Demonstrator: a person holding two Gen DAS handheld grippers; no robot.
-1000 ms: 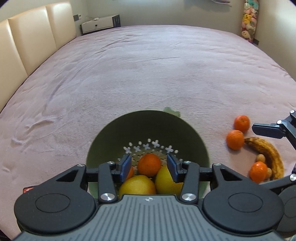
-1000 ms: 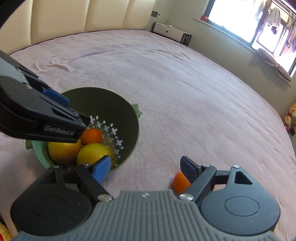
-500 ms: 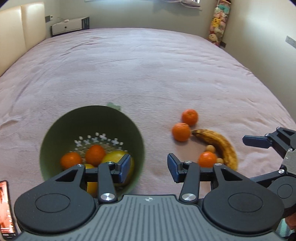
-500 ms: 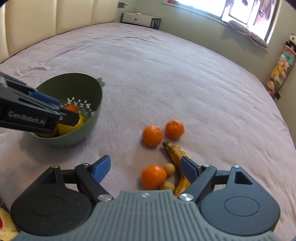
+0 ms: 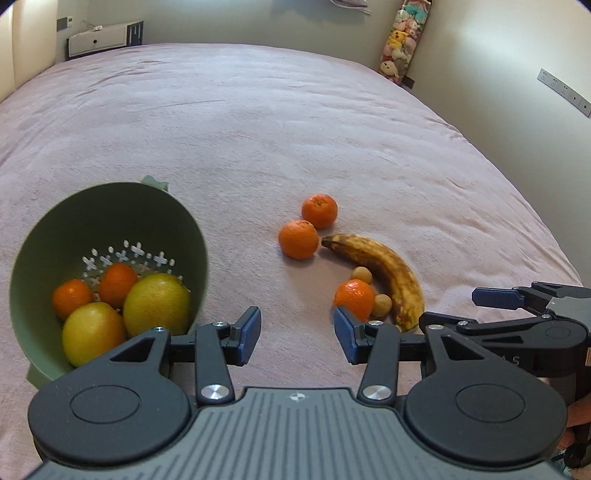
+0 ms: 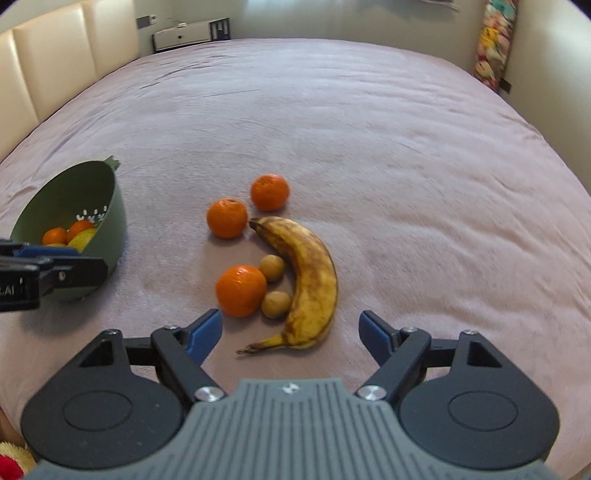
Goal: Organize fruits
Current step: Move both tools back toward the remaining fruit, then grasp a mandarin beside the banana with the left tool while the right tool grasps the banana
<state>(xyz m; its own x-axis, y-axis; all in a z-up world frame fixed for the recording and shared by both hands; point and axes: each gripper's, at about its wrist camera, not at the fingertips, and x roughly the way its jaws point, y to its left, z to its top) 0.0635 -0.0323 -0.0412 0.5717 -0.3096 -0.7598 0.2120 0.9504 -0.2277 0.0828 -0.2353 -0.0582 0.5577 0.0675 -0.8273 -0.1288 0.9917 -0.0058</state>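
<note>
A green colander bowl (image 5: 44, 236) (image 6: 114, 206) sits on the pink bedspread and holds two lemons (image 5: 157, 306) and two mandarins (image 5: 117, 278). To its right lie three loose mandarins (image 6: 241, 290) (image 5: 298, 238), a spotted brown banana (image 6: 314, 280) (image 5: 388, 269) and two small tan round fruits (image 6: 275, 303). My left gripper (image 5: 297, 338) hangs open over bare cover between the bowl and the loose fruit. My right gripper (image 6: 290, 332) is over the banana's stem end, its jaws closing with nothing pressed between them.
The wide pink bed (image 6: 369, 129) stretches away behind the fruit. A padded cream headboard (image 6: 55, 62) runs along the left. A low white cabinet (image 6: 184, 35) and a hanging pile of plush toys (image 5: 399, 40) stand by the far walls.
Both grippers swung right, away from the bowl. The bowl slid to the left of both views, and the loose mandarins and banana came under the right gripper, which also rolled level.
</note>
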